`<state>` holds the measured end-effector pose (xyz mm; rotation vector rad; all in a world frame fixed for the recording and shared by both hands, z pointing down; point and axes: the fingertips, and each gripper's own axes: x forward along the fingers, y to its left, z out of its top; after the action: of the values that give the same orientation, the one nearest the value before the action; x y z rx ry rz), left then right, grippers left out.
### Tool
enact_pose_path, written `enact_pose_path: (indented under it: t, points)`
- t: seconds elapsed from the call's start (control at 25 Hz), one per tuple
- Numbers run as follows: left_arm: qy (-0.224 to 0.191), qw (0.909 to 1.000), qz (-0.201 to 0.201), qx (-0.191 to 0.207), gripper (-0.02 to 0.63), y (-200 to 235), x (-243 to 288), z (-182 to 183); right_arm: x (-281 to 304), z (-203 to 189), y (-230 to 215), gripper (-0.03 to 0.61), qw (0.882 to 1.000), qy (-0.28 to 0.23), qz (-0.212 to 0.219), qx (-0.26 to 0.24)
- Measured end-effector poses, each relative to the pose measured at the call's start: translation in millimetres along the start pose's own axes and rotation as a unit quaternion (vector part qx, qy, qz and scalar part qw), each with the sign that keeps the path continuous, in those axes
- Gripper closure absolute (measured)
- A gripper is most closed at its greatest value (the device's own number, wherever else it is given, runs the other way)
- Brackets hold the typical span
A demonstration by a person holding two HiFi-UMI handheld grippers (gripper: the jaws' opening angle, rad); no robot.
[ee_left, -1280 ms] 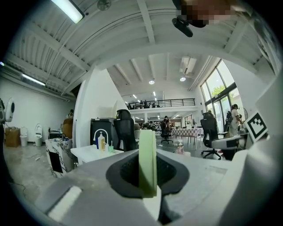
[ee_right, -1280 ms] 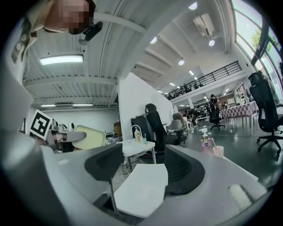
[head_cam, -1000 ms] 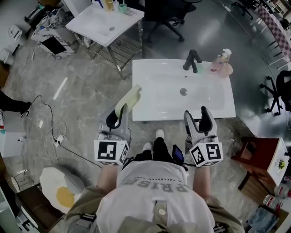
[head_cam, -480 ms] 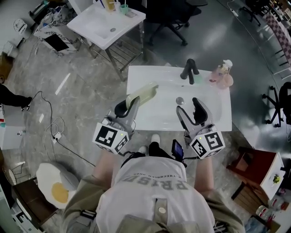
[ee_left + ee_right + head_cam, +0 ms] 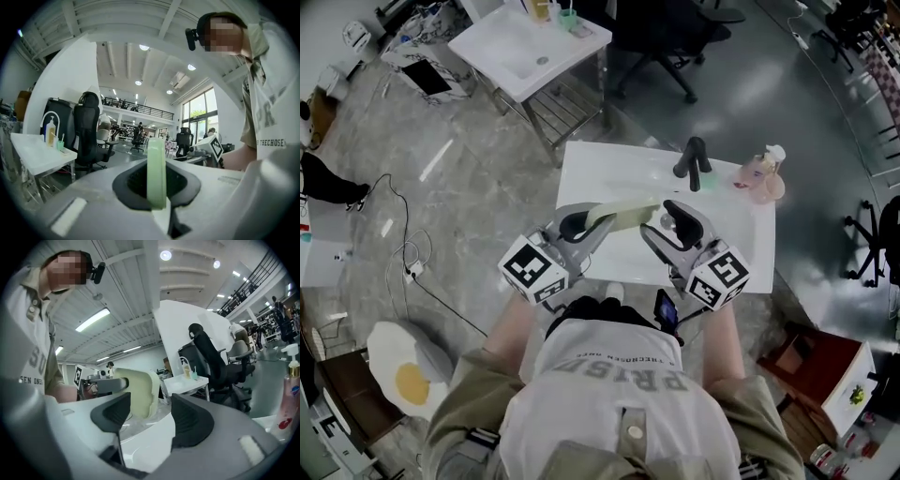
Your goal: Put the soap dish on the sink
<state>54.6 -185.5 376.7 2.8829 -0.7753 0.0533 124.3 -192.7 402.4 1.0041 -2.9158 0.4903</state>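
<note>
The left hand-held gripper [image 5: 584, 225] is clamped on one end of the pale green soap dish [image 5: 626, 215], which points lengthwise over the sink [image 5: 600, 169] basin toward the right hand-held gripper [image 5: 661, 225]; that one gapes empty just beside the dish's far end.

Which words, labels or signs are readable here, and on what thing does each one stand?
"PRISM": big print on the shirt, upside down in the head view.
"THECHOSE": small print on that shirt, cut off, left gripper view.
"SEN ONE": same line, right gripper view.
Pump bottle label: too blurred.
Marker cubes: patterns only.
</note>
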Motion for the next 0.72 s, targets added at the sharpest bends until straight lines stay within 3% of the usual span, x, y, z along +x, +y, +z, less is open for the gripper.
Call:
enact_pose_path:
  t: [0.12,0.32,0.72]
  points:
    - [0.003,0.9991,-0.032,-0.027,0.589,-3,5,-4,3,-10,2,0.301,0.999,0.015,0.034,0.007]
    - [0.012,0.9947,-0.088,-0.052,0.589,-8,9,-10,5,-19,3,0.353,0.998,0.026,0.061,0.020]
    - [0.019,0.9862,-0.129,-0.101,0.589,7,3,-23,16,-27,3,0.423,0.997,0.028,0.053,0.045]
